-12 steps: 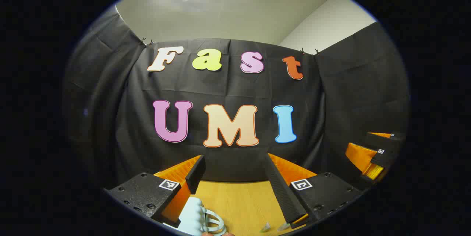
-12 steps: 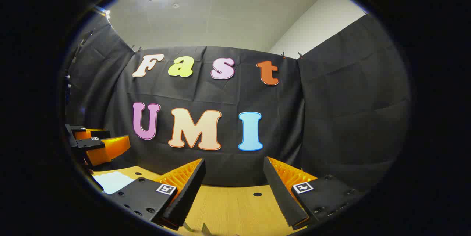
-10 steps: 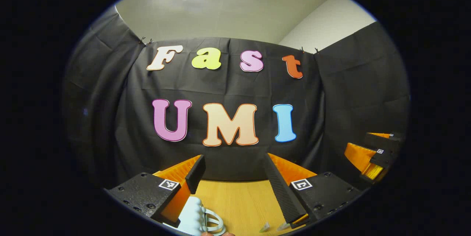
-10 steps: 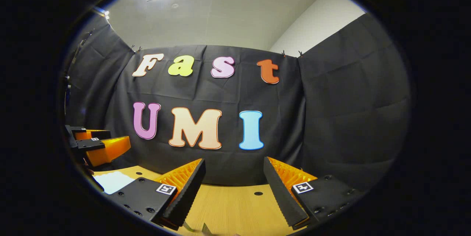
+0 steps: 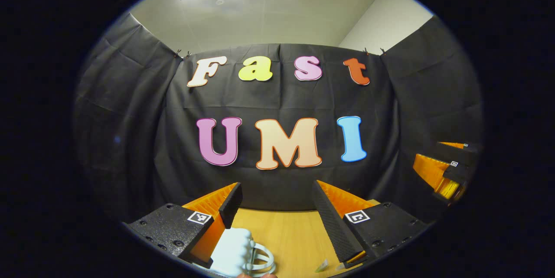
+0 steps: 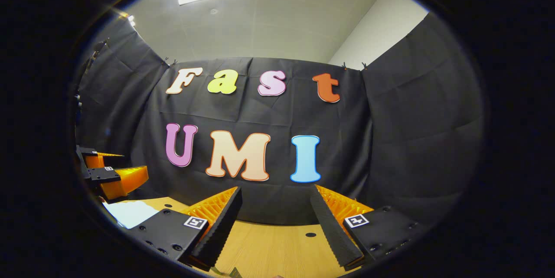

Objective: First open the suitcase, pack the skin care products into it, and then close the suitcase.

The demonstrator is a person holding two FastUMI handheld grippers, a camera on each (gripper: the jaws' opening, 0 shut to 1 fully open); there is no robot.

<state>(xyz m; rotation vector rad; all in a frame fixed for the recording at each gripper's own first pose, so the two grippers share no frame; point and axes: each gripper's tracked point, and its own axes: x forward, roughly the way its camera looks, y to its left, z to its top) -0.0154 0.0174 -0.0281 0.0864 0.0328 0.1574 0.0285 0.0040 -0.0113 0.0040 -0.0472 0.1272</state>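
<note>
In the left gripper view my left gripper [image 5: 276,193] stands open above the wooden table [image 5: 290,234], nothing between its fingers. A pale blue-white suitcase with a looped handle [image 5: 238,254] lies just below and inside the left finger, at the bottom edge. The other gripper [image 5: 446,169] shows far right. In the right gripper view my right gripper [image 6: 276,197] is open over the table [image 6: 277,247], empty. A pale corner of the suitcase [image 6: 130,213] shows at lower left, beside the left gripper [image 6: 112,176].
Two small clear pointed bits [image 5: 323,266] lie on the wood near the left gripper's right finger. A dark hole [image 6: 310,234] marks the tabletop in the right gripper view. The black cloth wall closes the table's far side.
Both views have swung slightly to the left, so the wall has slid right in each. The suitcase handle sits a little farther right under the left gripper. Both grippers stay open.
</note>
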